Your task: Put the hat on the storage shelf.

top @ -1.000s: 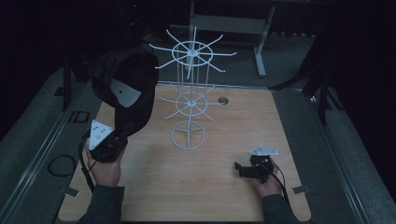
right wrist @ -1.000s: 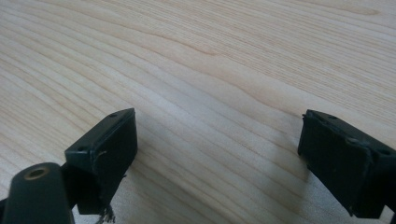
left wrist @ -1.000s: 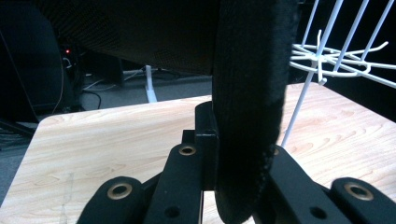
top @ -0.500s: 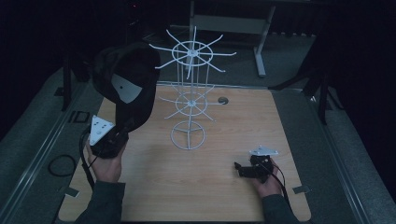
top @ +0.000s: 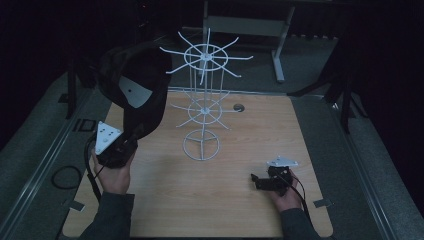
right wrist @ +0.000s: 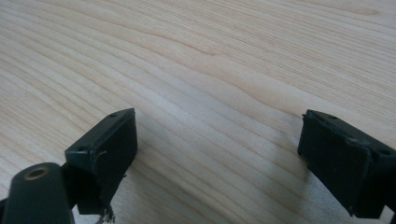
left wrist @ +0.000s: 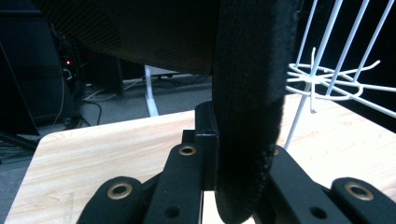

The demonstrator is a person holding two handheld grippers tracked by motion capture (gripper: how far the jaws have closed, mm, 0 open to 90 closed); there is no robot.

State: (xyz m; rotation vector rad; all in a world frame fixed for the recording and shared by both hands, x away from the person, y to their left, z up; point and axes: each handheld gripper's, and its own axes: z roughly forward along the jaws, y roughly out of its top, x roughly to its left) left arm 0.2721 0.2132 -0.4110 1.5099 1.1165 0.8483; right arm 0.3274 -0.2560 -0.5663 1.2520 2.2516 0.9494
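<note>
One black cap (top: 135,87) clamped in left tool (top: 131,142), just left of rack (top: 202,100).

One cap (top: 135,92), one wire rack (top: 204,107), two tongs.

The desk (top: 240,210) has a top of light wood with rounded corners. A white wire rack (top: 202,107) stands on it, a little behind the middle (its round base rests flat), and a small round grommet (top: 238,107) sits near the far edge.
</note>
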